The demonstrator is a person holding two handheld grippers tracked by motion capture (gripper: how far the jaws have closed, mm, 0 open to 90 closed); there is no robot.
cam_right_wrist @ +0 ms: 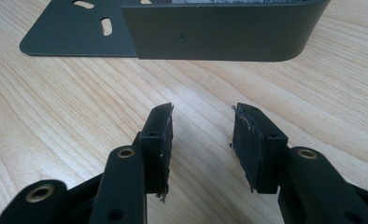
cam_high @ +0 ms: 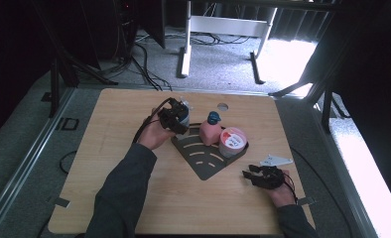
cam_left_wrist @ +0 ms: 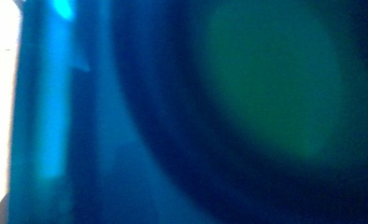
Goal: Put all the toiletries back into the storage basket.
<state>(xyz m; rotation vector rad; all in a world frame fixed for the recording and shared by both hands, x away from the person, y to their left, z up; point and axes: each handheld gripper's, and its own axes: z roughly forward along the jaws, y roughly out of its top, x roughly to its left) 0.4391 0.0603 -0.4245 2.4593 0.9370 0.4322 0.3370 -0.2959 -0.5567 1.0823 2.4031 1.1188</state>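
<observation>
My left gripper is at the far left corner of the dark slotted tray, closed round a pale container with a blue label. In the left gripper view that container is a blue-green blur right against the lens, and it hides the jaws. A pink bottle with a teal cap and a round tub with a red-and-white lid stand in the tray. My right gripper rests low over the table at the front right, open and empty, facing the tray's wall.
The wooden table has a small round hole near its far edge. Bare wood lies in front of the tray and to its left. Cables and metal frame legs stand on the carpet beyond the table.
</observation>
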